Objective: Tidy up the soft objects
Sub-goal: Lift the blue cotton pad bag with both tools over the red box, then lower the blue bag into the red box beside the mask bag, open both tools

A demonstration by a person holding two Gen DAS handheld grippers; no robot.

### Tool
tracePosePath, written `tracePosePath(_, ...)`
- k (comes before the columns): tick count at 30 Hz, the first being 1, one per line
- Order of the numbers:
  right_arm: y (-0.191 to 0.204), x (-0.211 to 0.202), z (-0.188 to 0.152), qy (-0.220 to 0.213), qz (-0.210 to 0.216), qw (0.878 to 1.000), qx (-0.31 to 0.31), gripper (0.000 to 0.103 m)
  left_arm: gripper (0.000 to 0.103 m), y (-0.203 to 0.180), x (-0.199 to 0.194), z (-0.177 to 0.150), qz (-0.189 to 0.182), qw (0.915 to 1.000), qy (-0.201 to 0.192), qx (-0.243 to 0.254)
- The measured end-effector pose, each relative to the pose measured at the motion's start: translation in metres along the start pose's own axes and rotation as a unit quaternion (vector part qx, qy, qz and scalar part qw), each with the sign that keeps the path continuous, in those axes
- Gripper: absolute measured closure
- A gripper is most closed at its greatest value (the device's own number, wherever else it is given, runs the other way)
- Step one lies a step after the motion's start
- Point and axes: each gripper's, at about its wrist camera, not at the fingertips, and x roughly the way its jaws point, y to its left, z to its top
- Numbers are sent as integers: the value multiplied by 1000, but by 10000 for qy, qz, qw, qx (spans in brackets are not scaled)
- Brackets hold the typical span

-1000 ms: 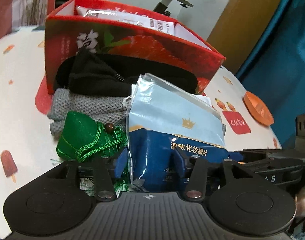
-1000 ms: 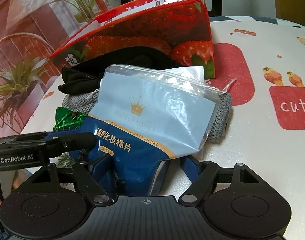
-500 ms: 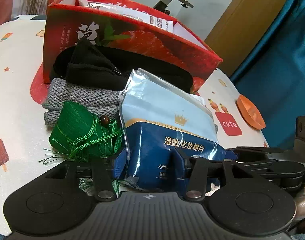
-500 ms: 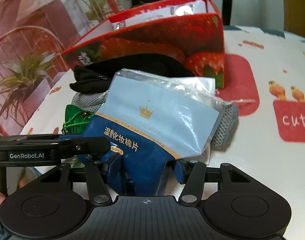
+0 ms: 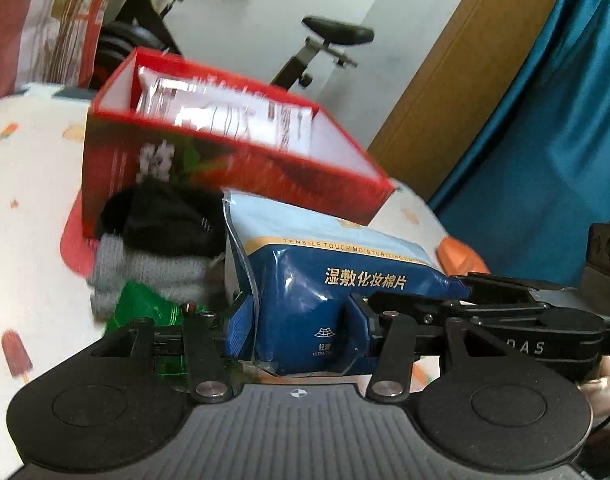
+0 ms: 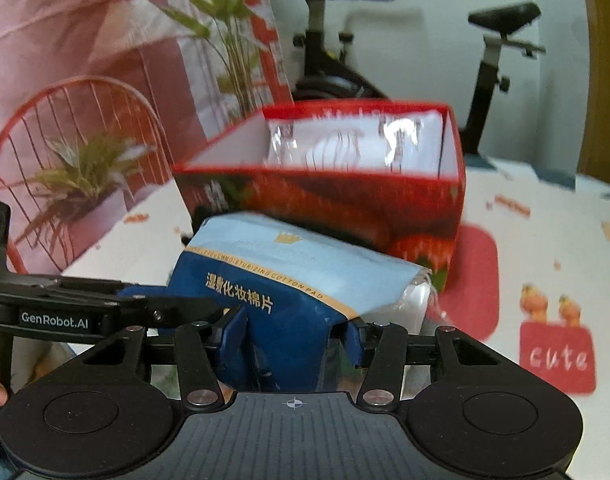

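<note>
The cotton pad bag (image 5: 345, 280) is pinched low down by the left gripper (image 5: 301, 328) and the closing right gripper (image 6: 291, 344), just in front of the red box (image 5: 233, 168). Its slippery film could get squeezed out, or its floppy top snagged on the box rim.

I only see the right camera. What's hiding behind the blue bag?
Observer: A green pouch lies on the table beside the blue bag.
Child: Anything else soft?
Observer: A grey knitted cloth lies in front of the red box, with a black cloth on top.
Child: Is the left gripper holding the bag?
Observer: Yes, the left gripper is clamped on the blue bag's near end.
</note>
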Motion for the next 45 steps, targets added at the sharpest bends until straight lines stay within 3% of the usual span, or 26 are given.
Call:
tracePosePath(13, 5, -13, 92, -779, 229, 9953, -526, 57, 50, -22, -24, 71, 192, 9948, -905, 434)
tracePosePath(18, -4, 7, 137, -742, 308, 9952, -562, 57, 50, -11, -11, 106, 186, 9947, -964, 306)
tracePosePath(23, -6, 30, 160, -752, 314, 9942, -696, 57, 49, 6, -2, 127, 51, 9949, -1000, -81)
tracePosePath(32, -29, 95, 164, -392, 216, 9972, -601, 58, 49, 37, 51, 144, 309, 9981, -457, -274)
tracePosePath(45, -73, 170, 141, 645, 129, 9968, 450, 60, 49, 71, 102, 151, 438, 9971, 321, -538)
